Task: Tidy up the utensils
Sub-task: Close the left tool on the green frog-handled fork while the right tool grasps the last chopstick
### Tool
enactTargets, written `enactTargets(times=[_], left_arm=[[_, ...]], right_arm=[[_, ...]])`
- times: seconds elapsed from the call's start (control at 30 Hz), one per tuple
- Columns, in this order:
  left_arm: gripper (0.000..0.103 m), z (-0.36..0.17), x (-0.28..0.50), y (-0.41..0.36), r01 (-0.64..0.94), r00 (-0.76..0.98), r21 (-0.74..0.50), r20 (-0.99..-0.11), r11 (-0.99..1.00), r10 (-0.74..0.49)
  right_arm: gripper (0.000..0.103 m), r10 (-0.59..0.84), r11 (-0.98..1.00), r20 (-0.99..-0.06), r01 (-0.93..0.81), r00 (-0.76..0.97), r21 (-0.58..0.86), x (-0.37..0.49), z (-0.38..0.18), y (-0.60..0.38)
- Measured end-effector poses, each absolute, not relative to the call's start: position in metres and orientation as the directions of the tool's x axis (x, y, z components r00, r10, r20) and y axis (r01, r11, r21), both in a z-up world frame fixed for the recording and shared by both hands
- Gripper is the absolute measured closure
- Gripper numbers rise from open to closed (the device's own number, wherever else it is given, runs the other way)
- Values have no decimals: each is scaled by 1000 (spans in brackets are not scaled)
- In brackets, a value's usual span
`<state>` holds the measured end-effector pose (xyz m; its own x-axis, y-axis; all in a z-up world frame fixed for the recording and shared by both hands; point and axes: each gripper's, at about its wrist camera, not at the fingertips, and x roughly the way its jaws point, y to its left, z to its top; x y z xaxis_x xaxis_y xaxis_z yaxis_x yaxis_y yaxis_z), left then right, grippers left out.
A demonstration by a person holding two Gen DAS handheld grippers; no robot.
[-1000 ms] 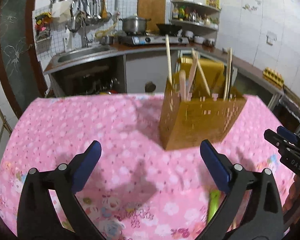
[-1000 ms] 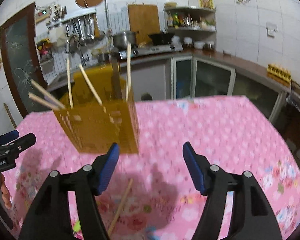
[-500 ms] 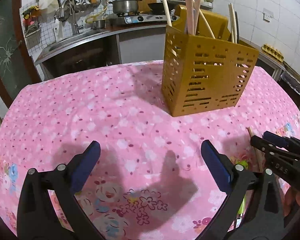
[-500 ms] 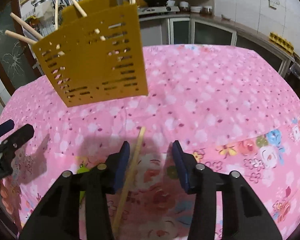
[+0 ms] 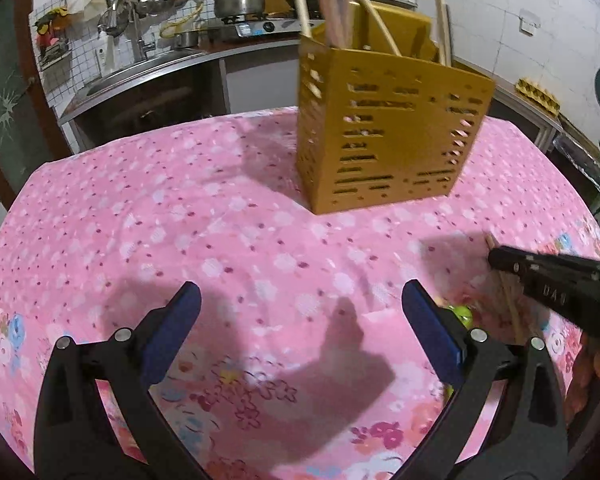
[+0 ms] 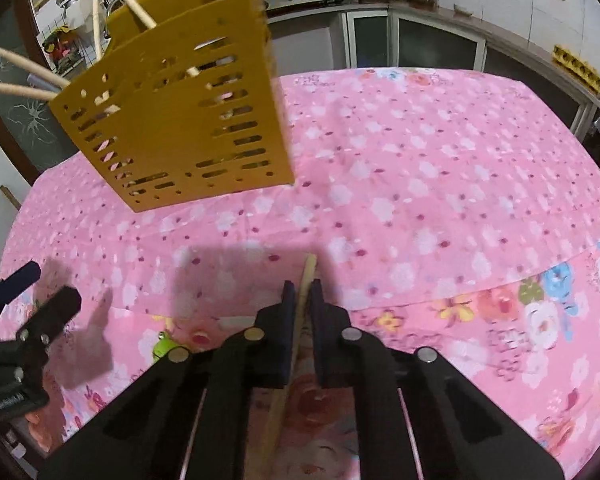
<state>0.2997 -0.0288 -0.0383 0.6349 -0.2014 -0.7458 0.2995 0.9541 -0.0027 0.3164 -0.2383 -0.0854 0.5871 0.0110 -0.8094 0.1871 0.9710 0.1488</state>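
A mustard-yellow slotted utensil holder (image 5: pixel 388 132) (image 6: pixel 180 120) stands on the pink flowered tablecloth (image 5: pixel 220 220), with several wooden chopsticks and utensil handles sticking out of it. In the right wrist view my right gripper (image 6: pixel 302 288) is shut on a wooden chopstick (image 6: pixel 307 270) that lies on the cloth, its tip poking out past the pads. That gripper (image 5: pixel 496 256) also shows at the right of the left wrist view, over the same chopstick (image 5: pixel 508 304). My left gripper (image 5: pixel 300 308) stands open above bare cloth with nothing between its fingers. A green utensil (image 6: pixel 164 350) (image 5: pixel 462 314) lies between the two grippers.
Behind the table runs a kitchen counter with a sink (image 5: pixel 140 72), a gas stove and pot (image 5: pixel 240 0), hanging ladles and shelves. Cabinets (image 6: pixel 420 44) stand behind the table's far right edge. A hand shows at the lower right of the left wrist view.
Both grippers have sunk toward the table and tilted down. The right gripper's jaws closed from wide open onto the chopstick lying on the cloth. The left gripper's jaws stayed open.
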Motion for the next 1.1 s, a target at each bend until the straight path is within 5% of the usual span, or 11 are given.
enactTargets(times=[0.33,0.5,0.63,0.8,1.03,1.1], left_arm=[[7,-42,266,-76,393,585,19,-776,919,-234],[26,-50,259,-100,415,544,45,-813,909,-208],[52,-59,263,-118,441,485,45,-852,897,-196],[57,-62,276,-124,425,448,15,-872,905,-196],[81,-61,298,-123,385,421,-16,-887,923,-191],[81,-60,302,-120,374,409,-45,-888,926,-209]], right_arm=[[97,-41,965,-830,239,556,113,299,-86,-288],[97,-48,966,-829,236,557,103,294,-86,-294],[97,-46,967,-832,233,553,101,291,-86,-295],[97,-43,969,-840,227,541,96,291,-85,-295],[97,-44,974,-855,214,516,79,295,-85,-294],[97,-28,973,-852,209,522,96,295,-83,-296]])
